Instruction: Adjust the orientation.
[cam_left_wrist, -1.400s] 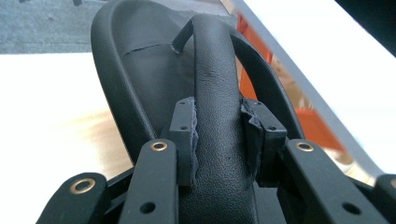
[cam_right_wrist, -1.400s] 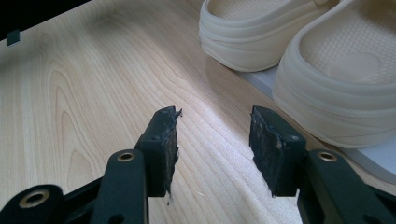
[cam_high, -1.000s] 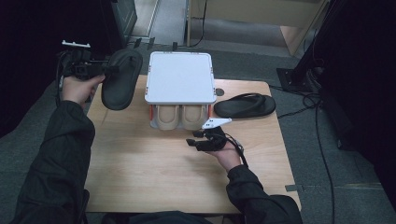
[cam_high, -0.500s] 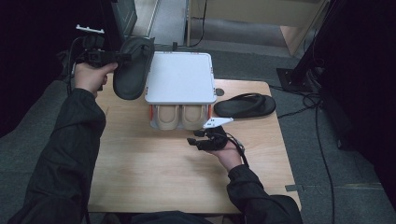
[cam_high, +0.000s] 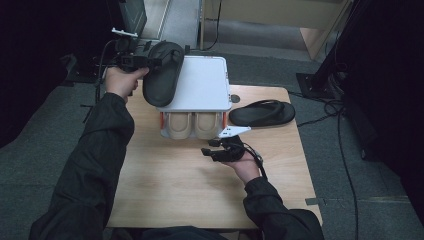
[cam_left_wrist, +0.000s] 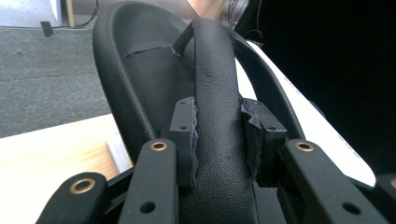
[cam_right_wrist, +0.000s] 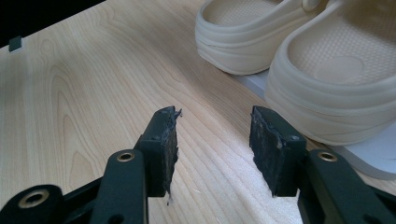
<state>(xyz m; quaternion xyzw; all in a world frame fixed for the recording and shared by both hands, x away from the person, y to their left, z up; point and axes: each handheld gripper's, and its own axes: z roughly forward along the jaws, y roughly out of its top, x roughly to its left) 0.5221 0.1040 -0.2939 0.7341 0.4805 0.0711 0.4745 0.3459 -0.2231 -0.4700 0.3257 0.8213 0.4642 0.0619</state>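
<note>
The black sandal (cam_high: 163, 73) hangs in the air over the left edge of the white rack (cam_high: 197, 85) — the left gripper (cam_high: 134, 61) pinches its strap (cam_left_wrist: 215, 116) tight. The right gripper (cam_right_wrist: 212, 140) sits open and empty on the table (cam_high: 175, 185). Two tan clogs (cam_right_wrist: 299, 60) sit inside the rack — its view shows them close up.

In the high view, the flat white top panel of the small shoe rack (cam_high: 200, 82) hides the far parts of the pair of beige foam clogs (cam_high: 194, 125) on the shelf beneath; only their near ends show. The black rubber flip-flop held in the air (cam_high: 162, 72) covers that panel's left edge. In the left gripper view, its near end is cut off at the bottom edge behind the left gripper (cam_left_wrist: 217, 126), whose pads hide part of the strap. In the right gripper view, the right-hand clog (cam_right_wrist: 336, 70) runs off the right edge.
</note>
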